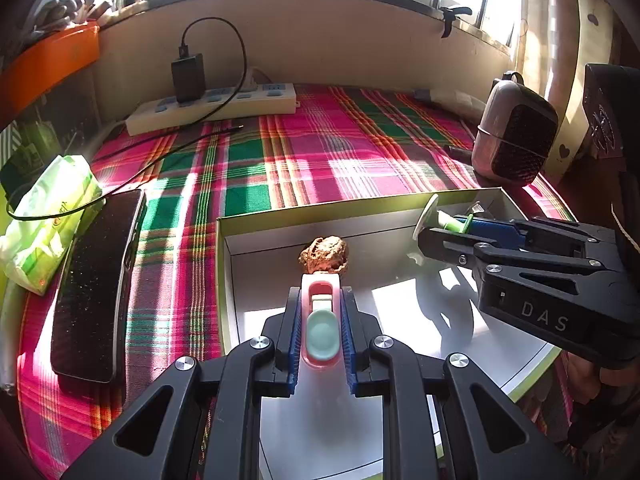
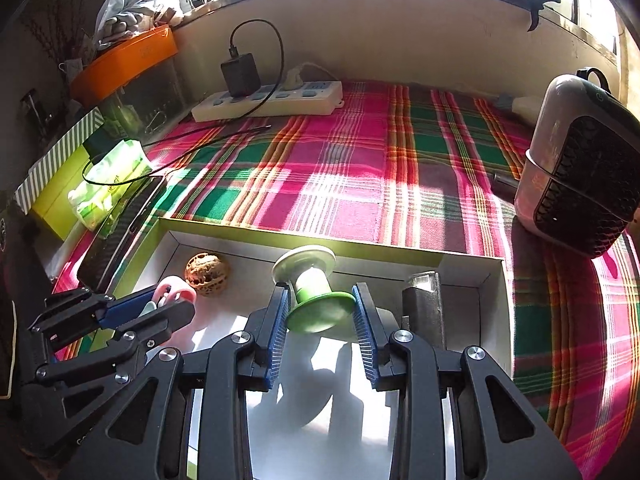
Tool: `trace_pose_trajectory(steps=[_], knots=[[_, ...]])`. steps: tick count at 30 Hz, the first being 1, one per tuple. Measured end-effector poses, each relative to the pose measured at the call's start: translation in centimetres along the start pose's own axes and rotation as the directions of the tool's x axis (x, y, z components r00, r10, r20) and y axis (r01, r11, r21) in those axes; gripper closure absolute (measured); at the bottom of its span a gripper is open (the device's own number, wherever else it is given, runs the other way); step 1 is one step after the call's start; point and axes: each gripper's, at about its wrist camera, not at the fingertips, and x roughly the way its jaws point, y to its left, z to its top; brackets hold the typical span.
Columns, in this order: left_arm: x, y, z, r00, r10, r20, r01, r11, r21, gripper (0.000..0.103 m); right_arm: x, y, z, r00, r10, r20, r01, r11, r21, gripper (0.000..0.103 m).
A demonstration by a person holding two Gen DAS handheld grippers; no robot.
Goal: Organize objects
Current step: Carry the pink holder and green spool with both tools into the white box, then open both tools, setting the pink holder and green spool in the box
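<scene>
A shallow box (image 1: 320,204) with a green rim and white inside lies on the plaid cloth; it also shows in the right wrist view (image 2: 304,240). My left gripper (image 1: 320,312) is shut on a small pink and mint dispenser (image 1: 321,320) over the box floor, also seen in the right wrist view (image 2: 176,290). A brown walnut (image 1: 324,255) lies just beyond its tip, also in the right wrist view (image 2: 207,273). My right gripper (image 2: 320,312) is shut on a green spool (image 2: 316,292) inside the box; the spool also shows in the left wrist view (image 1: 452,222). A dark lighter (image 2: 424,304) lies beside it.
A black phone (image 1: 96,288) and a green tissue pack (image 1: 48,220) lie left of the box. A white power strip (image 1: 216,108) with a black charger stands at the back wall. A small heater (image 2: 580,164) stands at the right. An orange tray (image 2: 124,64) sits at back left.
</scene>
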Motion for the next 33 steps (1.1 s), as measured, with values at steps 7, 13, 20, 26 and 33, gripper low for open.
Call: trace_pose_trajectory(steps=[7, 13, 20, 26, 33], knots=[[0.1, -0.2, 0.1, 1.000, 0.014, 0.006, -0.014, 1.000, 0.010, 0.087, 0.7, -0.1, 0.0, 1.000, -0.011, -0.003, 0.011, 1.000, -0.008, 0.070], [0.3, -0.3, 0.1, 1.000, 0.021, 0.008, -0.021, 1.000, 0.021, 0.087, 1.0, -0.2, 0.0, 1.000, -0.016, -0.005, 0.016, 1.000, -0.009, 0.070], [0.4, -0.4, 0.1, 0.999, 0.031, 0.008, -0.031, 0.999, 0.029, 0.087, 1.3, -0.2, 0.1, 0.999, -0.029, -0.022, 0.029, 1.000, -0.008, 0.070], [0.5, -0.4, 0.1, 0.999, 0.032, 0.006, -0.032, 0.999, 0.028, 0.087, 1.3, -0.1, 0.2, 0.999, -0.045, -0.022, 0.045, 0.999, -0.007, 0.070], [0.5, -0.3, 0.1, 0.999, 0.032, 0.007, -0.032, 0.999, 0.038, 0.080, 1.4, -0.2, 0.2, 0.999, -0.044, -0.025, 0.044, 0.999, 0.000, 0.062]])
